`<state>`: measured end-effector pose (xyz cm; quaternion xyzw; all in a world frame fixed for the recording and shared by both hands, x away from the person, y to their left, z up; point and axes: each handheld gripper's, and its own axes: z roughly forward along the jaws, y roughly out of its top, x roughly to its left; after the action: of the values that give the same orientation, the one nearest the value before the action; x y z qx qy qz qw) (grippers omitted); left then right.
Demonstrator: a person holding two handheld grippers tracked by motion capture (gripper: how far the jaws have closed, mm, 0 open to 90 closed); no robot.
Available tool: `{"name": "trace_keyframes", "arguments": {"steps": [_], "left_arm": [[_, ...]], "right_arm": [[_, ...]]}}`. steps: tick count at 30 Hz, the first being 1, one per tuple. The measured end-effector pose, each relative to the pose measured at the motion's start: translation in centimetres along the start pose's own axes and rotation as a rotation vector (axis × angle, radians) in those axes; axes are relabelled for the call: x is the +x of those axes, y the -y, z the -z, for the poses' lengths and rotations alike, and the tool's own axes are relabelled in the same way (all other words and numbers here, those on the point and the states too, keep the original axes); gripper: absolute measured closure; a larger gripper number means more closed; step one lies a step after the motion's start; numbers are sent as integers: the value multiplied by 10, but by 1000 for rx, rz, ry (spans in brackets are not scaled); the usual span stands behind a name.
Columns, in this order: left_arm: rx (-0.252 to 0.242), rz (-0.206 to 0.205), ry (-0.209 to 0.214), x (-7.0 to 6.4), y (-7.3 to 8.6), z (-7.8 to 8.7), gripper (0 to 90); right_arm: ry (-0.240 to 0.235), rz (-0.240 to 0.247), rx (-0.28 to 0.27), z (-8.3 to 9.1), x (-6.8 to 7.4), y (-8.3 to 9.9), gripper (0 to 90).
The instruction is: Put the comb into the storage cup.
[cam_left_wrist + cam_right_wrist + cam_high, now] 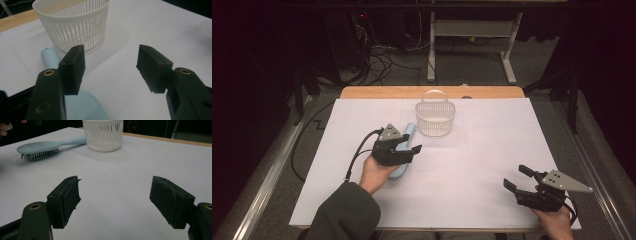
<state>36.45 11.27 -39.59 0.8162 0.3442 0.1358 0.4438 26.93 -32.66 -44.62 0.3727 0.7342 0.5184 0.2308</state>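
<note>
**Open jaws beside the brush, not around it: a closing grasp could miss**

The left hand-held gripper [408, 149] hovers just left of the frame's centre in the high view, over the head end of the light blue hairbrush [403, 150], which lies flat on the white counter [472, 150] with its handle pointing toward the white slatted basket [435, 119] in the upper middle. In the left gripper view its jaws stand wide apart and hold nothing; the brush sits low and left, under one jaw and not between the two. Closing from here would likely pinch empty air or clip the rounded back of the brush and skid it toward the basket. The bristles face down, so a shallow grip might also slip off the smooth shell.

The left hand is angled up and right across the frame, forearm entering from the bottom left. The right hand-held gripper [518, 178] rests low in the lower right corner, jaws spread and empty, well apart from the brush.
</note>
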Motion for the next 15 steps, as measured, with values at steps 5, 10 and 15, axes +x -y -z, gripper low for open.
{"name": "trace_keyframes", "arguments": {"steps": [5, 10, 15], "left_arm": [[85, -13, -17, 3, -9, -8, 420], [161, -19, -26, 7, -19, -13, 451], [224, -40, -39, 9, -29, -17, 514]], "right_arm": [[-2, -2, 0, 1, 0, 0, 242], [-4, -3, 0, 1, 0, 0, 242], [-6, -3, -1, 0, 0, 0, 242]]}}
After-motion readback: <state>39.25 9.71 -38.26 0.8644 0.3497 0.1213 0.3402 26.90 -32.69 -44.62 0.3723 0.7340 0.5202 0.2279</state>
